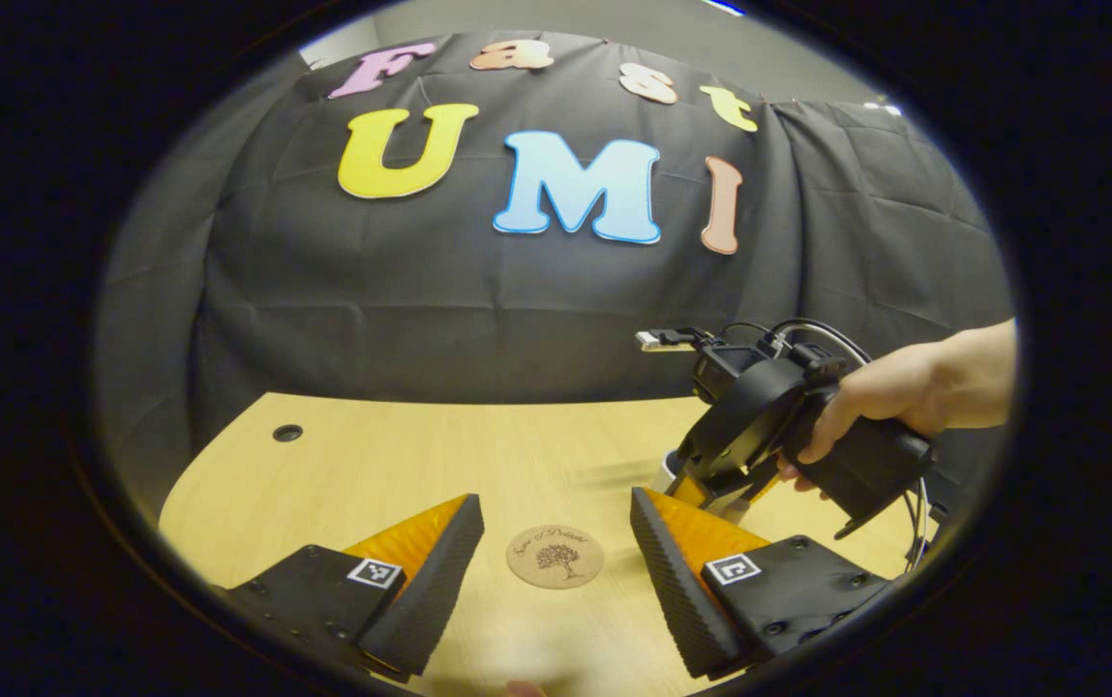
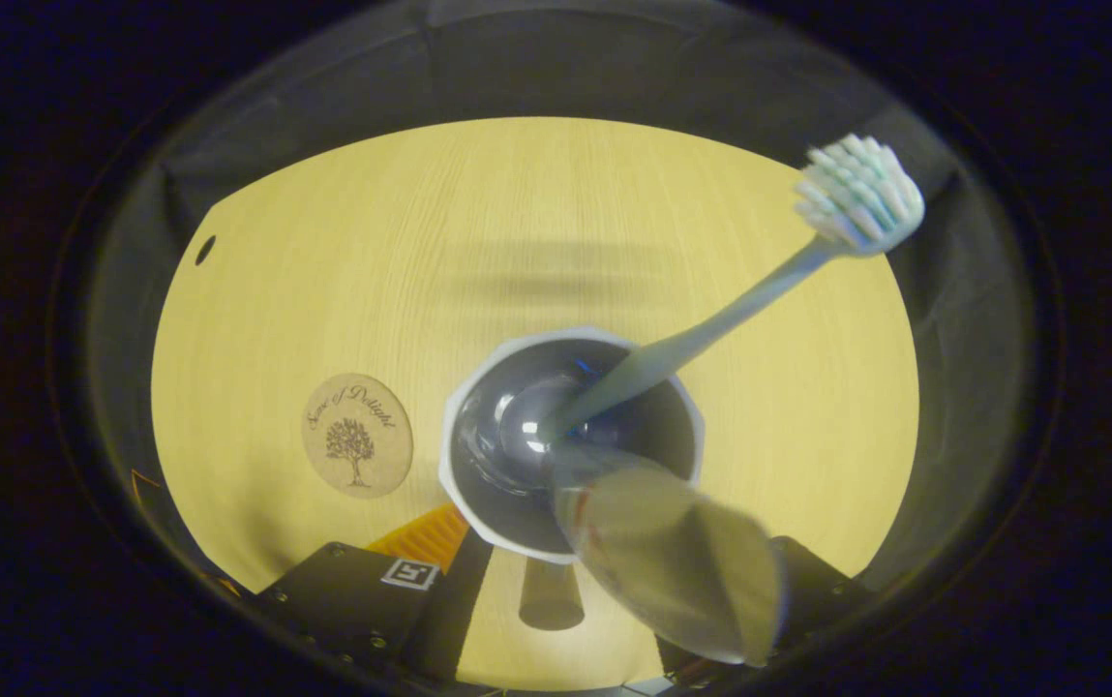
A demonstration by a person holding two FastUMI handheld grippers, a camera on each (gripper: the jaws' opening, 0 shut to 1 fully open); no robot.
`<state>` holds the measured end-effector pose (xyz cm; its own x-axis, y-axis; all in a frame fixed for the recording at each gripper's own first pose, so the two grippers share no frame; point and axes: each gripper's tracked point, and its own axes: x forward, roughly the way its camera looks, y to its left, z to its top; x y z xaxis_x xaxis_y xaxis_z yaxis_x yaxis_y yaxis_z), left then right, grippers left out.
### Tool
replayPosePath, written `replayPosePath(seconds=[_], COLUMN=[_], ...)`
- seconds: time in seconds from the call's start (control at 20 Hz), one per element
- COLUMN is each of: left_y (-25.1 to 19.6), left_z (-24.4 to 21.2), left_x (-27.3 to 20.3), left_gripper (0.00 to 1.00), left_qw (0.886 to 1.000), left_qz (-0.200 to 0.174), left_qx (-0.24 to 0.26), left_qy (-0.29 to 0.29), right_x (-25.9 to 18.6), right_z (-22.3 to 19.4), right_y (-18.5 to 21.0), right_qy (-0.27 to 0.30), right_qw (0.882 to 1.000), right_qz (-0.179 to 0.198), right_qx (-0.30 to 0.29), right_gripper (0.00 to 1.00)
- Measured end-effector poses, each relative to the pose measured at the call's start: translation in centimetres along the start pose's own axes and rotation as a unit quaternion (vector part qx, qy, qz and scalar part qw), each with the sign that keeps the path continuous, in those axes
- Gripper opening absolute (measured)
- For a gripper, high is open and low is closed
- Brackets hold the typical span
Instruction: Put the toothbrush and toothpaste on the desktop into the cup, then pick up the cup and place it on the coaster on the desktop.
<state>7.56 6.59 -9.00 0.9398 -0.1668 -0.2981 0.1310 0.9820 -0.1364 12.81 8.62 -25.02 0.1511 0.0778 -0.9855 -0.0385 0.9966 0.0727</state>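
Note:
In the right gripper view I look down into a white cup (image 2: 488, 465) with a dark inside. A pale toothbrush (image 2: 701, 334) leans in it, head up to the right. A blurred toothpaste tube (image 2: 672, 552) stands in the cup, its wide end towards the camera. My right gripper (image 2: 623, 547) is open around the tube, with a gap at its left finger (image 2: 439, 571); the other finger is hidden. The round cork coaster (image 2: 357, 436) lies left of the cup. My left gripper (image 1: 556, 503) is open above the coaster (image 1: 556, 557). A hand holds the right gripper (image 1: 720, 489) over the cup (image 1: 664, 471).
The light wooden table (image 1: 372, 465) has a small round hole (image 1: 287, 433) near its far left corner, the same hole (image 2: 205, 250) seen in the right gripper view. Black cloth closes off the back. The cup's handle (image 2: 551, 590) points toward the right gripper.

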Motion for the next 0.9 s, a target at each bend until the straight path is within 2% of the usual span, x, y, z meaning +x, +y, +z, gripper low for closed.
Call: replayPosePath(seconds=[0.1, 0.2, 0.25, 0.55, 0.9], left_y=[0.0, 0.3, 0.4, 1.1, 1.4], left_z=[-0.2, -0.4, -0.5, -1.3, -2.1], left_x=[0.1, 0.1, 0.1, -0.3, -1.1], left_gripper=[0.98, 0.98, 0.98, 0.98, 0.98], left_qw=[1.000, 1.000, 1.000, 1.000, 1.000], left_qz=[-0.001, 0.003, 0.005, 0.015, 0.015], left_qx=[-0.002, -0.003, -0.003, -0.008, -0.011], left_qy=[0.003, 0.006, 0.007, 0.017, 0.023], right_x=[0.1, 0.1, -0.3, -0.2, -1.3], right_z=[-0.2, -0.5, -0.5, -0.7, -0.6], right_y=[0.1, 0.0, 0.2, 0.3, 2.6], right_qy=[0.003, 0.011, 0.010, 0.004, -0.019], right_qw=[1.000, 1.000, 1.000, 1.000, 0.999], right_qz=[0.004, 0.005, 0.006, 0.014, 0.040], right_qx=[0.000, 0.001, 0.006, -0.002, -0.006], right_gripper=[0.53, 0.46, 0.26, 0.21, 0.21])
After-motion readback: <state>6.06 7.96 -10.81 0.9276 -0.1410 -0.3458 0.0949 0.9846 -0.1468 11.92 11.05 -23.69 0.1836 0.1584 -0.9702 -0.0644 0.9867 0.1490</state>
